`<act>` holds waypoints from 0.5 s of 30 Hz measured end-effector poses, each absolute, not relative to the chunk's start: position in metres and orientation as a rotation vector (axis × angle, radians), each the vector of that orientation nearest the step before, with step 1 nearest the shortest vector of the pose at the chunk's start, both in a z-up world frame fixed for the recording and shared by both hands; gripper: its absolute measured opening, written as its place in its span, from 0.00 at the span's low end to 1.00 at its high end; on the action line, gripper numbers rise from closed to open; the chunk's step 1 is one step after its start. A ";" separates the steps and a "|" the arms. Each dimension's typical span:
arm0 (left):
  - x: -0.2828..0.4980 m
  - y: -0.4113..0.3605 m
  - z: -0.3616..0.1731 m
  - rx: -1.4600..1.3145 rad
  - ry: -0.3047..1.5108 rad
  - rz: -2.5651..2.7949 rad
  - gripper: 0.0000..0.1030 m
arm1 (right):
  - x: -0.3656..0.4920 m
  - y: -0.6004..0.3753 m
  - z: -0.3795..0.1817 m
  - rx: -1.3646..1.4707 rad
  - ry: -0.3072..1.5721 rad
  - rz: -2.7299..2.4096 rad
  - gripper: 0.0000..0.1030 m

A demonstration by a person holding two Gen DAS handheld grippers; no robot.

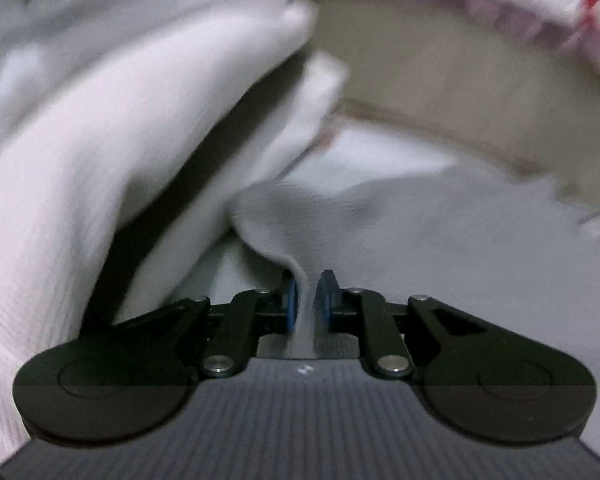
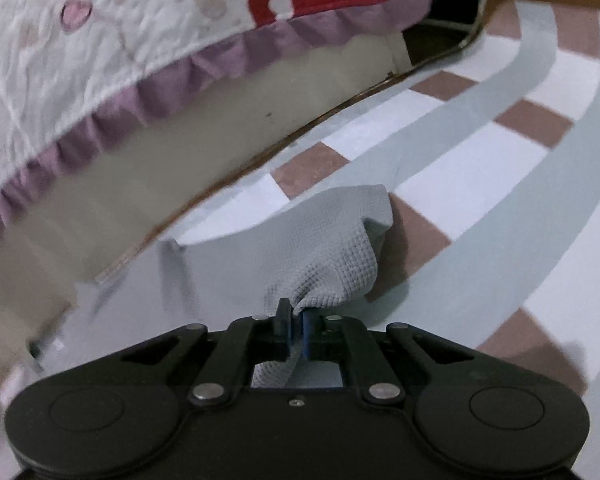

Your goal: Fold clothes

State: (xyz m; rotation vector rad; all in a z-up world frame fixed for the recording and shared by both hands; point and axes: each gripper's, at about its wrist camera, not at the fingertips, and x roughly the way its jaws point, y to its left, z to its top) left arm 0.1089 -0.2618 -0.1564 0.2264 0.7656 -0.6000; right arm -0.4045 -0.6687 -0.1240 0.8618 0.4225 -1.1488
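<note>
A checked mat [image 2: 480, 168] in grey, white and brown squares carries the work, running up to the pale side of a bed [image 2: 148, 184] with a frilled quilt [image 2: 100, 52] hanging over it. On the mat, near that bed-side edge, lies a grey waffle-knit garment [image 2: 332, 248]. A bulk of white cloth [image 1: 80, 168] fills the left of the left wrist view, blurred; whether it is part of the same garment I cannot tell.

Both grippers are clamped on grey cloth: the right gripper [image 2: 296, 320] pinches a bunched corner, and the left gripper [image 1: 306, 300] has a thin ridge of fabric [image 1: 302, 312] pressed between its blue pads.

This looks like the grasp step of a fold, both edges just taken. Next, probably, both hands should lift together and carry the held edge across, keeping the cloth taut and level so it lands square.
</note>
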 end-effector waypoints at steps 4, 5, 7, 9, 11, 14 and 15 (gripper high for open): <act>0.111 -0.258 -0.149 0.240 0.775 -0.618 0.24 | -0.393 -0.671 -0.128 0.769 0.559 -1.175 0.07; 0.110 -0.257 -0.145 0.225 0.789 -0.633 0.34 | -0.389 -0.671 -0.128 0.748 0.588 -1.178 0.09; 0.107 -0.258 -0.137 0.236 0.810 -0.633 0.44 | -0.391 -0.671 -0.125 0.775 0.606 -1.197 0.29; 0.102 -0.260 -0.128 0.260 0.829 -0.623 0.51 | -0.400 -0.670 -0.122 0.804 0.611 -1.203 0.38; 0.094 -0.257 -0.120 0.298 0.848 -0.620 0.52 | -0.412 -0.665 -0.119 0.827 0.608 -1.176 0.38; 0.075 -0.246 -0.111 0.346 0.908 -0.639 0.52 | -0.437 -0.650 -0.115 0.949 0.589 -1.069 0.38; 0.069 -0.241 -0.110 0.347 0.933 -0.656 0.53 | -0.444 -0.642 -0.114 0.990 0.577 -0.995 0.38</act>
